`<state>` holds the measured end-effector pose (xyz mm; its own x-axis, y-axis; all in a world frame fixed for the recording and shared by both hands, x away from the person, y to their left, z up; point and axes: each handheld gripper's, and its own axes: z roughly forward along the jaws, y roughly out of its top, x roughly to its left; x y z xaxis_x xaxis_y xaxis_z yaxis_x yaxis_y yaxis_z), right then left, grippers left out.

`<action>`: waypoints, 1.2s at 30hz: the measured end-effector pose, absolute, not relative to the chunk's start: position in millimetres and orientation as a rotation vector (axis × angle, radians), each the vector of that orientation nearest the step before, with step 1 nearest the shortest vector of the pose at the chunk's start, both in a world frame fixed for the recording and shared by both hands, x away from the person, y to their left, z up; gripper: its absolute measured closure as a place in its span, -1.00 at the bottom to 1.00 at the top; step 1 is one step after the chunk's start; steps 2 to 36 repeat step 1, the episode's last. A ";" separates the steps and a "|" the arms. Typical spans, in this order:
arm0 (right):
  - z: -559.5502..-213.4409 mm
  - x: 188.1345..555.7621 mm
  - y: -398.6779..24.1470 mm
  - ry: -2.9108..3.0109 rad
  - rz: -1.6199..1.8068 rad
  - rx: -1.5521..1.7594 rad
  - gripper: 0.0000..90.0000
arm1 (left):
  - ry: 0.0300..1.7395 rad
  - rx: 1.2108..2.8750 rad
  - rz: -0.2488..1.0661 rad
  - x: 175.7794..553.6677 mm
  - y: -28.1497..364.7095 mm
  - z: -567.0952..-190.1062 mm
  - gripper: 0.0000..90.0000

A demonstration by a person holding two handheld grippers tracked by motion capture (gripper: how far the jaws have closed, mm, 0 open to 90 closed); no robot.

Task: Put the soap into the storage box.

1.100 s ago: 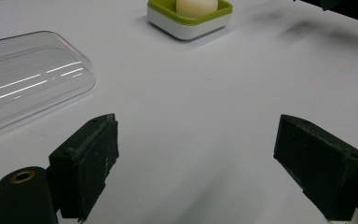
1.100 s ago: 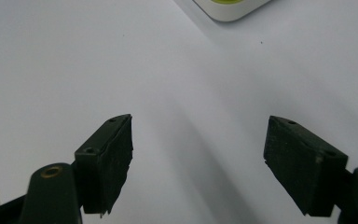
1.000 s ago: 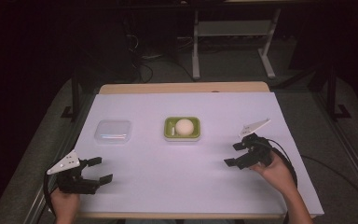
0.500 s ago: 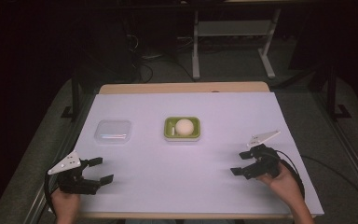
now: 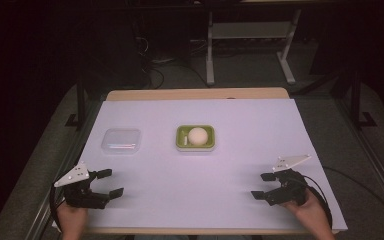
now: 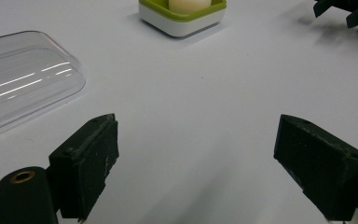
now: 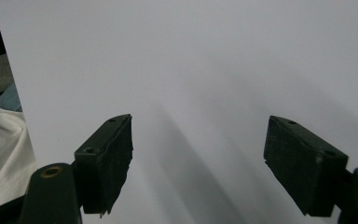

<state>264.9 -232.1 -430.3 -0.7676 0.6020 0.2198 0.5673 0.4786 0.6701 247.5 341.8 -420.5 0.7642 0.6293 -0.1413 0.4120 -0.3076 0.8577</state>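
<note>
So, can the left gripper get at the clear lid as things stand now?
Probably yes. The left gripper is open near the table's front edge, and the clear lid lies just beyond it with only bare surface between them. The green tray sits off to the side, out of the way.

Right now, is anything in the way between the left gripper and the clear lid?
Nothing visible is. The left gripper is open at the near left edge of the table, and the clear lid lies just beyond it. Between them is bare white table. The green tray with the round thing sits off to the side.
</note>
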 end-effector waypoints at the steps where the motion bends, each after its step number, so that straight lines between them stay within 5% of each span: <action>1: -431.1 263.5 -232.2 2.660 1.171 1.057 -0.52 | 0.785 1.948 0.272 247.9 341.9 -420.3 -0.71; 36: -431.1 263.5 -232.2 2.660 1.171 1.057 -0.52 | 0.785 1.948 0.272 247.9 341.9 -420.3 -0.71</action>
